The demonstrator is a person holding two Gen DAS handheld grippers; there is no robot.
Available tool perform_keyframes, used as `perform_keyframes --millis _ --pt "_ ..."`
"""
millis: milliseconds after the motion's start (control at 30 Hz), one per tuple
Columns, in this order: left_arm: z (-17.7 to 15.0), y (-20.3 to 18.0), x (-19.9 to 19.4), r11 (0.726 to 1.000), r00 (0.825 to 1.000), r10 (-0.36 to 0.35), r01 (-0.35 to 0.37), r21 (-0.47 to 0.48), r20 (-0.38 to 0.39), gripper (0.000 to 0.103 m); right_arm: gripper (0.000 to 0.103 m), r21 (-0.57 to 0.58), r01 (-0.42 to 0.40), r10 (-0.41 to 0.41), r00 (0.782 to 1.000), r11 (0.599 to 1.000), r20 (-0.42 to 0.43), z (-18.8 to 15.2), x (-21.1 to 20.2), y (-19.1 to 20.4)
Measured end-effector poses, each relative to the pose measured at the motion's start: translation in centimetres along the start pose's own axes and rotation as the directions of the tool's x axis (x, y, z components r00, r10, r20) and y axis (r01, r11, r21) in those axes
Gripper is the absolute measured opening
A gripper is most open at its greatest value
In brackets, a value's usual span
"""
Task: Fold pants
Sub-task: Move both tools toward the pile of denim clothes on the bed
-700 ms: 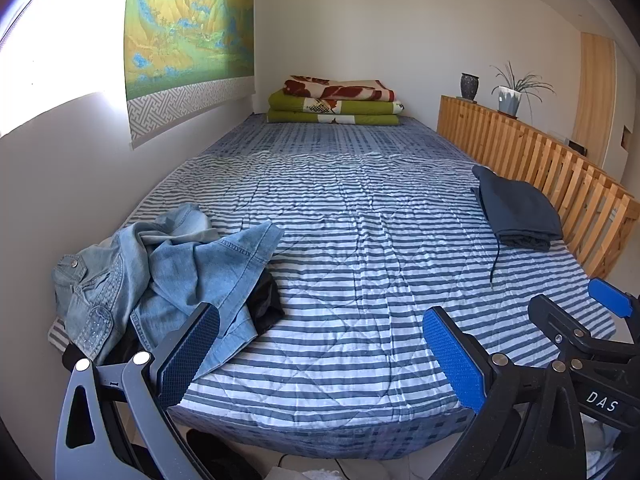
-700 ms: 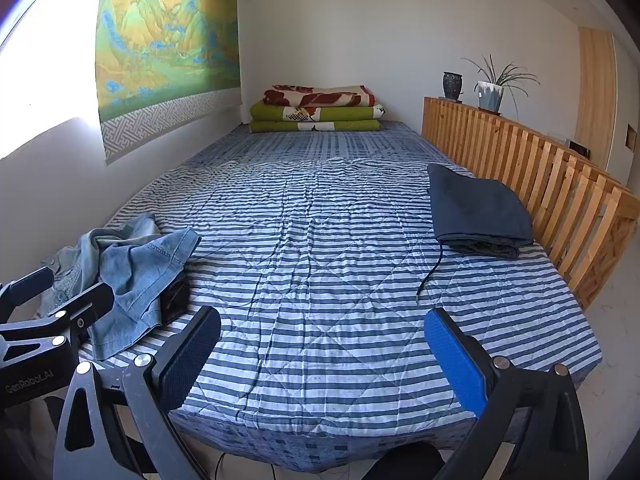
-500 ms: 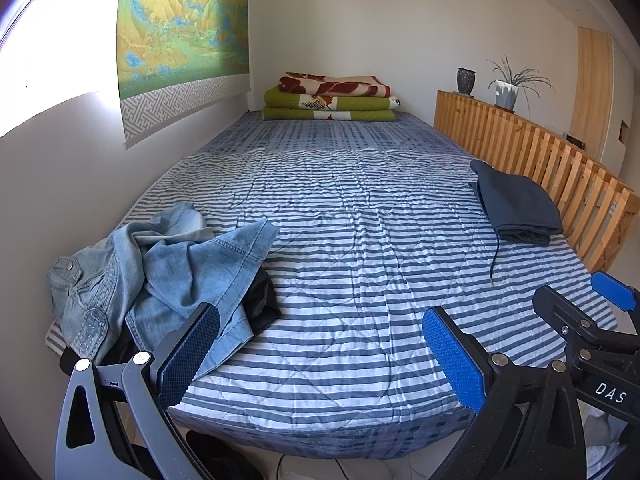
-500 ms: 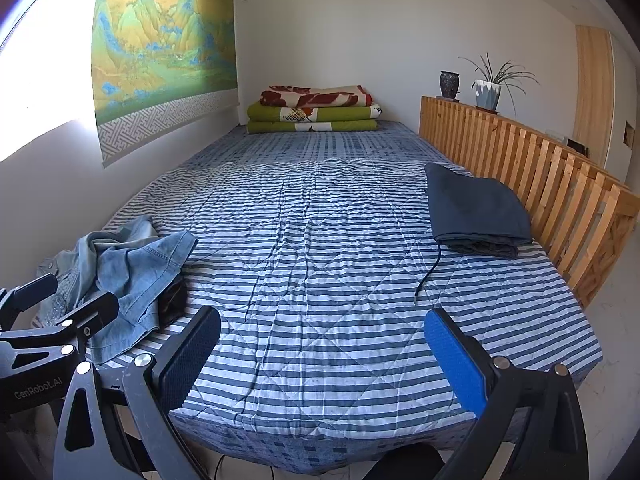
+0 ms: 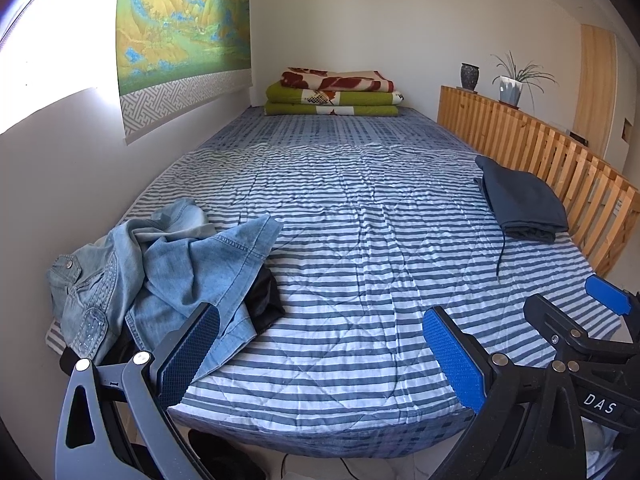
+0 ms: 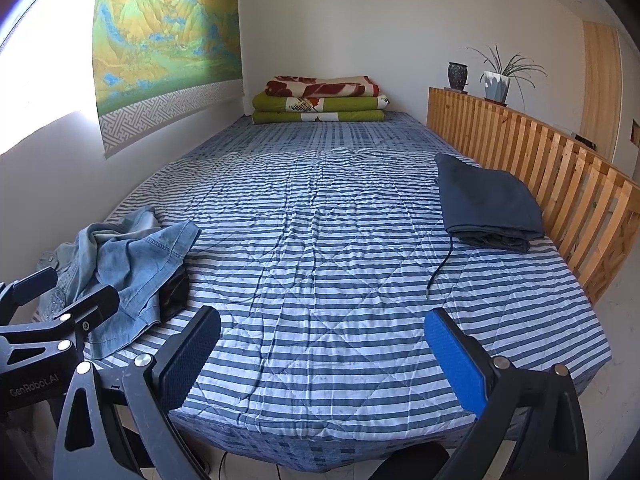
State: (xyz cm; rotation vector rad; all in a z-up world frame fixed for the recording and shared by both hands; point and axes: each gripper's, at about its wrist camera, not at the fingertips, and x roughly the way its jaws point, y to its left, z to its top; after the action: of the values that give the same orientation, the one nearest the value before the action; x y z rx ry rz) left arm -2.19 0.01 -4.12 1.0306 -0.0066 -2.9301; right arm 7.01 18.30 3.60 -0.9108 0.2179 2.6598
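Note:
A heap of light blue denim jeans [image 5: 160, 264] [image 6: 132, 260] lies crumpled at the near left of the striped bed [image 5: 360, 240] [image 6: 320, 240], on top of a black garment [image 5: 264, 300] [image 6: 176, 292]. A pair of dark navy pants [image 5: 520, 204] [image 6: 488, 204] lies folded by the right rail, a drawstring trailing toward me. My left gripper [image 5: 320, 352] hovers open over the bed's near edge, its left pad next to the denim. My right gripper [image 6: 324, 352] is open above the near edge too, with nothing between its pads.
A slatted wooden rail [image 5: 560, 168] [image 6: 560, 172] runs along the bed's right side, with a vase and a potted plant [image 6: 496, 80] on top. Folded blankets [image 5: 332, 94] [image 6: 316, 98] are stacked at the far end. A wall with a landscape scroll [image 5: 180, 20] bounds the left.
Both views have drifted slightly, so the denim heap and the navy pants sit a little lower and nearer in frame. Both grippers stay wide open; no cloth has moved.

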Motion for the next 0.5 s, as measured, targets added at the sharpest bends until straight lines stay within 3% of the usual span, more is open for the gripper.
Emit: perform_keyframes --millis 500 --pt "0.24 0.28 -0.33 1.0 1.0 0.002 -0.002 0.003 0.005 0.103 0.101 0.005 0.005 -0.005 1.0 1.0 0.013 0.5 -0.29 0.09"
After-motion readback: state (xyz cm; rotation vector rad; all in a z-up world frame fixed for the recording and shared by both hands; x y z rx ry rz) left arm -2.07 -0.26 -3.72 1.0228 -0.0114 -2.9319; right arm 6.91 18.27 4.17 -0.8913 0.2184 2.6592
